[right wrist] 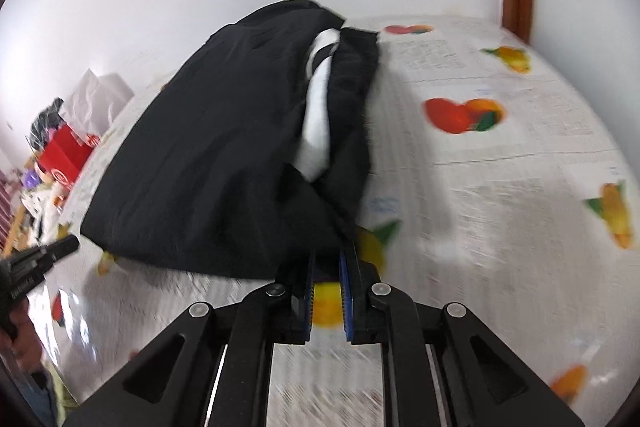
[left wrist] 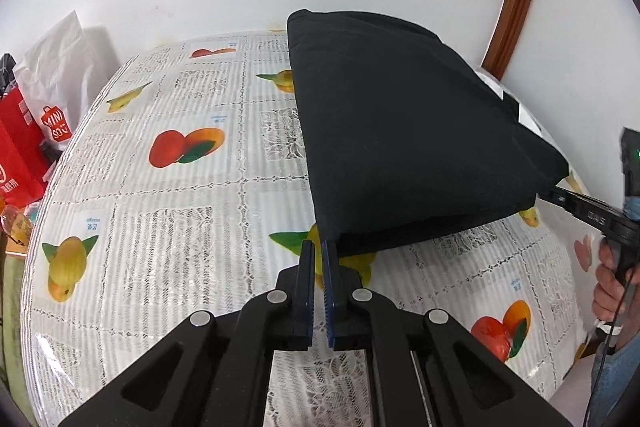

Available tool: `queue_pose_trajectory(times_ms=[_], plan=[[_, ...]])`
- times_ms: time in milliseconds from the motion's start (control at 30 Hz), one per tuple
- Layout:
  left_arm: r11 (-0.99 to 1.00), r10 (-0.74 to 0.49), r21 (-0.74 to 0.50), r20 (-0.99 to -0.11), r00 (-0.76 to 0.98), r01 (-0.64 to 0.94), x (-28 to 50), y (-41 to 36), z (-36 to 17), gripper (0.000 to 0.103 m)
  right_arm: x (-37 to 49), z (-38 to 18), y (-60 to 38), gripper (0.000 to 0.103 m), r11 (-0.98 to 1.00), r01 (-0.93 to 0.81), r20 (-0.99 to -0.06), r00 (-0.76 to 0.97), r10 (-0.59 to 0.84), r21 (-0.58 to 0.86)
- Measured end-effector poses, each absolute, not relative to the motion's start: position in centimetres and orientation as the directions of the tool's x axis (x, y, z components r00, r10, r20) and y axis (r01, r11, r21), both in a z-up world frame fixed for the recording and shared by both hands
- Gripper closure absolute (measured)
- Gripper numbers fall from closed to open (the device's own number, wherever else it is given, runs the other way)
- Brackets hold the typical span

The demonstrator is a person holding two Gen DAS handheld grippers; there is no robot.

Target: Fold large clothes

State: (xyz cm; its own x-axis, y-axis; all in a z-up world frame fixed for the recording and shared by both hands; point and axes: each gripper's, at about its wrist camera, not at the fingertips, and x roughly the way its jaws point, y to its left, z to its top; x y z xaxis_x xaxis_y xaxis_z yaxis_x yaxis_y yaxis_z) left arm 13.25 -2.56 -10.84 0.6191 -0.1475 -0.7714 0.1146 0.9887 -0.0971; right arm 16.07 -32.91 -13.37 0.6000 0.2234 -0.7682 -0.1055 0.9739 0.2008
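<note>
1. The black garment (left wrist: 408, 131), folded with a white patch showing in its right side, lies on the surface (left wrist: 160, 211) covered by a fruit-print cloth.
2. The left gripper (left wrist: 318, 247) is pressed together, pinching the garment's near left corner.
3. The right gripper (right wrist: 330, 259) pinches the near right corner.

Two wrist fisheyes, both tilted down along their fingers.
Each looks closely across the tabletop (left wrist: 160, 227) toward the far wall; both share the black garment (left wrist: 400, 131) and fruit-print cloth (right wrist: 500, 187).
</note>
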Motion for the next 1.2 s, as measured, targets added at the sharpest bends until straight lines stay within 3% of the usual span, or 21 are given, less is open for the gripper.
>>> queue_pose_trajectory(times_ms=[133,200,267,433,600,733,800,867,1000,1100,1133,1200], plan=[[0.984,-0.179,-0.142,-0.767,0.616,0.109,14.0,-2.0,-10.5,0.097,13.7,-10.2,-33.8,0.089,0.974,-0.141,-0.726,0.649,0.228,0.180],[0.976,-0.216,-0.182,-0.763,0.609,0.117,14.9,-1.9,-10.3,0.090,13.5,-8.6,-33.4,0.087,0.973,-0.157,-0.696,0.679,0.232,0.172],[0.968,-0.249,-0.215,-0.752,0.610,0.130,15.6,-2.0,-10.0,0.076,13.9,-7.9,-32.7,0.086,0.969,-0.173,-0.675,0.695,0.247,0.176],[0.963,-0.268,-0.221,-0.746,0.610,0.153,17.5,-2.7,-9.9,0.075,15.9,-8.6,-31.6,0.086,0.971,-0.164,-0.671,0.702,0.239,0.174],[0.962,-0.270,-0.204,-0.783,0.561,0.179,18.9,-3.9,-11.6,0.072,16.0,-10.3,-32.6,0.086,0.984,-0.121,-0.737,0.651,0.179,0.132],[0.969,-0.235,-0.144,-0.793,0.562,0.201,19.0,-5.0,-12.2,0.067,14.1,-9.4,-33.5,0.085,0.987,-0.134,-0.733,0.661,0.160,0.094],[0.970,-0.227,-0.135,-0.792,0.566,0.200,18.9,-5.2,-12.1,0.066,13.7,-7.6,-33.0,0.079,0.982,-0.167,-0.706,0.686,0.176,0.083],[0.969,-0.239,-0.155,-0.790,0.565,0.193,18.9,-4.9,-12.0,0.065,13.8,-6.4,-32.3,0.060,0.972,-0.207,-0.666,0.712,0.225,0.107],[0.966,-0.256,-0.184,-0.795,0.551,0.184,19.3,-4.5,-12.1,0.063,16.0,-6.8,-29.8,0.058,0.952,-0.271,-0.655,0.695,0.297,0.145],[0.968,-0.248,-0.178,-0.803,0.543,0.178,19.5,-4.6,-12.4,0.062,18.9,-9.6,-29.0,0.070,0.970,-0.196,-0.711,0.661,0.241,0.147],[0.967,-0.250,-0.178,-0.805,0.538,0.182,19.5,-4.6,-12.6,0.062,19.8,-10.6,-29.3,0.095,0.979,-0.148,-0.737,0.645,0.201,0.138],[0.967,-0.249,-0.174,-0.806,0.537,0.188,19.6,-4.6,-12.7,0.061,20.2,-11.4,-30.5,0.099,0.968,-0.137,-0.727,0.641,0.247,0.209]])
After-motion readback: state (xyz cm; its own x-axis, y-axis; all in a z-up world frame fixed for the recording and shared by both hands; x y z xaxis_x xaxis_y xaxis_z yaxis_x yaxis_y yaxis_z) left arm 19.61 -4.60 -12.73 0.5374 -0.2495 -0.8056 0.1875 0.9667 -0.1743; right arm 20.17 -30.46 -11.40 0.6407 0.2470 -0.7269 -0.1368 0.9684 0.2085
